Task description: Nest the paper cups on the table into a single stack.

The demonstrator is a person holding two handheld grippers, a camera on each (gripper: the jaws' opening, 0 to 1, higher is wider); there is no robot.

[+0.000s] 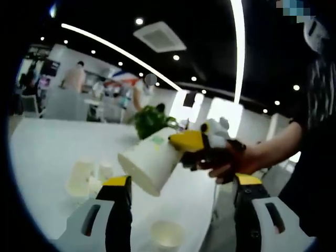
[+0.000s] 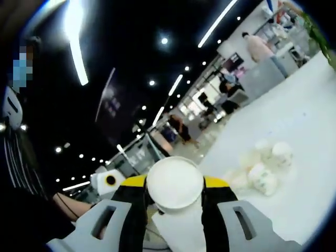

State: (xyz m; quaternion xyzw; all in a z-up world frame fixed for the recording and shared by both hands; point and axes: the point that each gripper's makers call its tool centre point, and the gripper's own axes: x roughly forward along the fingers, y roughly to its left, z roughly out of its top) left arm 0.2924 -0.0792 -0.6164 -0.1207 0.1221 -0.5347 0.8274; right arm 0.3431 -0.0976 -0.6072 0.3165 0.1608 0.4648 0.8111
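Observation:
In the left gripper view my right gripper (image 1: 190, 142), held by a hand (image 1: 231, 163), comes in from the right, shut on a white paper cup (image 1: 149, 161) that is tilted above the white table (image 1: 47, 149). My left gripper (image 1: 182, 181) stands open below it with nothing between its jaws. One cup (image 1: 167, 233) stands mouth-up near the jaws, and loose cups (image 1: 84, 177) lie at the left. In the right gripper view my right gripper (image 2: 175, 182) pinches the cup (image 2: 175, 184), its round base facing the camera. Several loose cups (image 2: 262, 169) lie on the table (image 2: 310, 105). The left gripper (image 2: 106, 181) shows at the lower left.
A green plant (image 1: 149, 119) stands at the table's far side. People (image 1: 74, 77) and furniture are in the room beyond. The holder's arm (image 1: 278, 144) reaches in from the right. The table edge (image 2: 210, 152) runs near the cluster of cups.

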